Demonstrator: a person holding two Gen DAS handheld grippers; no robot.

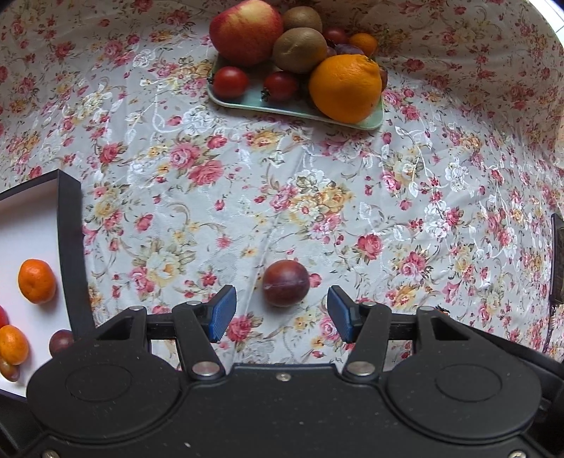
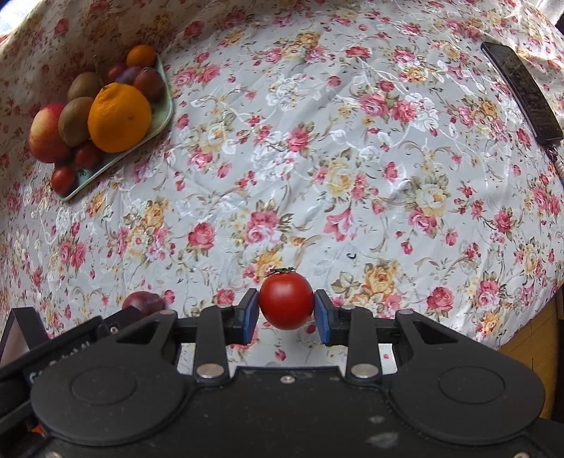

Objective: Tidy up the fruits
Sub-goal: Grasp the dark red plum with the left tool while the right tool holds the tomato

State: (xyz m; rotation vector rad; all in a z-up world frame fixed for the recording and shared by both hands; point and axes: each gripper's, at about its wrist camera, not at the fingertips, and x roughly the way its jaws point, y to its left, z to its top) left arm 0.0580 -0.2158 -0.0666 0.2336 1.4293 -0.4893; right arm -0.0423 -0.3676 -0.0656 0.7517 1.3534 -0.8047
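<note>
A dark red plum [image 1: 286,287] lies on the floral tablecloth, just ahead of my left gripper [image 1: 282,311], which is open with its blue pads on either side of it, not touching. My right gripper [image 2: 286,315] is shut on a red cherry tomato [image 2: 286,300], held above the cloth. The same plum [image 2: 143,302] shows at the right view's lower left, partly behind the left gripper. A green tray [image 1: 373,121] at the back holds an apple [image 1: 245,31], two kiwis, a large orange [image 1: 345,88], tomatoes and plums. A black-rimmed white box [image 1: 68,225] at left holds small oranges [image 1: 36,280] and plums.
A black phone-like slab [image 2: 521,93] lies on the cloth at the far right. The tray [image 2: 164,116] sits at the right view's upper left. The table edge and a wooden floor [image 2: 528,347] show at the right view's lower right.
</note>
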